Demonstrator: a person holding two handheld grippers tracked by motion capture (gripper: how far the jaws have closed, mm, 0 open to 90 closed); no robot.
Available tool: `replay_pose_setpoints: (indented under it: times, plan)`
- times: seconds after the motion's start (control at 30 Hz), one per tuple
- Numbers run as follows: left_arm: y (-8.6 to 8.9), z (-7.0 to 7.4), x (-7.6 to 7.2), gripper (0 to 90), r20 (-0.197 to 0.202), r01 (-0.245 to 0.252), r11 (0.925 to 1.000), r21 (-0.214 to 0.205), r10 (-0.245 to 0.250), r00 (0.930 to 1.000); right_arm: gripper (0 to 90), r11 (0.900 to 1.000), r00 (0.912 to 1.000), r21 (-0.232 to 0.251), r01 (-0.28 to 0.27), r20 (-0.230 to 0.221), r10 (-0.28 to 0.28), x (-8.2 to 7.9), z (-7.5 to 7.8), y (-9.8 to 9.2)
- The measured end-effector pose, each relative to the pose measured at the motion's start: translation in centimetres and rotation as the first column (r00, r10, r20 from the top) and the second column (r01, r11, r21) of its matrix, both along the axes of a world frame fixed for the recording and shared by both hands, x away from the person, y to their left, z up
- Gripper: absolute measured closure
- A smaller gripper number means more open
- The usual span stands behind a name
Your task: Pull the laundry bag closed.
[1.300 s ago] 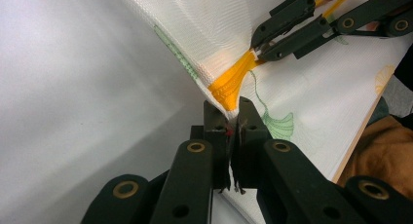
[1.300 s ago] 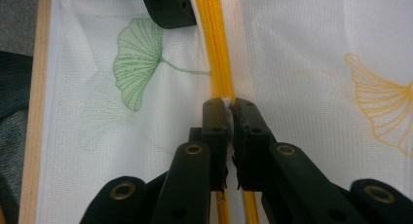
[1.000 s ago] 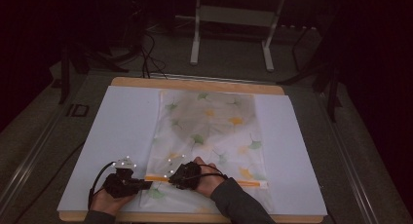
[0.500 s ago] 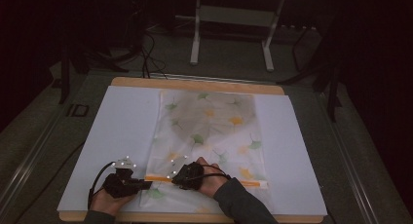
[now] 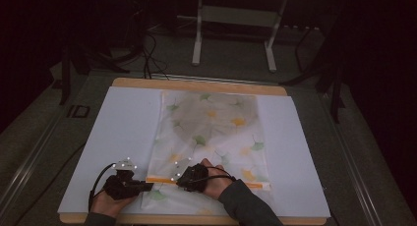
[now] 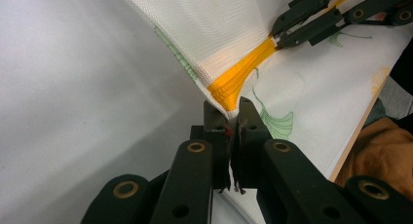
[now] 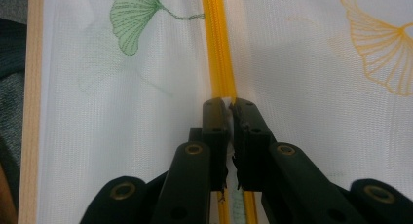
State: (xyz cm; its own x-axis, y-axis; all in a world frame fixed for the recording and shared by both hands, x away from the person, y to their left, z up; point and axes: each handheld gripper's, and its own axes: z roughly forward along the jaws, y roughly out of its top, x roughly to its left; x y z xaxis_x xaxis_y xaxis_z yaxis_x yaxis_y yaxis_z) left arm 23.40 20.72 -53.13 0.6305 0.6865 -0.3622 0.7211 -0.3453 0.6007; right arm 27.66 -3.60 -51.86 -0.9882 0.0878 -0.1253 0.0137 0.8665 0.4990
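A: Entry, left gripper [image 6: 233, 109]. The jaws are seen pressed together on the end of the orange zipper [image 6: 243, 70], at the corner of the white mesh laundry bag [image 6: 311, 95]. The fabric is lifted off the table sheet just ahead of the fingertips; the zipper runs away from them, up and to the right in the left gripper view.

B: Noted. Right gripper [image 7: 230, 104]?

A: Its jaws are likewise clamped shut, on the zipper [image 7: 218, 48] farther along. What exactly is pinched, pull tab or tape, cannot be told. The zipper is seen straight ahead of the fingertips, a green ginkgo leaf print [image 7: 134, 19] ahead to their left, an orange leaf print [image 7: 380, 53] ahead to their right.

B: Relation between the two grippers?

A: From the high view, the left gripper [image 5: 147, 185] is held at the bag's near left corner and the right gripper [image 5: 183, 179] just beside it, along the same zipper line [image 5: 255, 185]. The bag [image 5: 211, 123] is laid flat on the white sheet [image 5: 123, 123] covering the wooden table [image 5: 196, 84], stretching away beyond both grippers.

B: Hands?

A: Left hand [image 5: 109, 202] and right hand [image 5: 216, 182] are wrapped round the gripper bodies.
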Motion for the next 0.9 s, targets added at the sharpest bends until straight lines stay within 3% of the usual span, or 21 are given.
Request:
replay_pose_setpoints:
  times: [0.9]
  plan:
    - [0.1,0.0,0.0,86.6,0.001,0.001,1.0000,-0.001,-0.001,1.0000,84.7,1.0000,1.0000,-0.004,0.002,-0.002,-0.002,-0.1,0.0,-1.4]
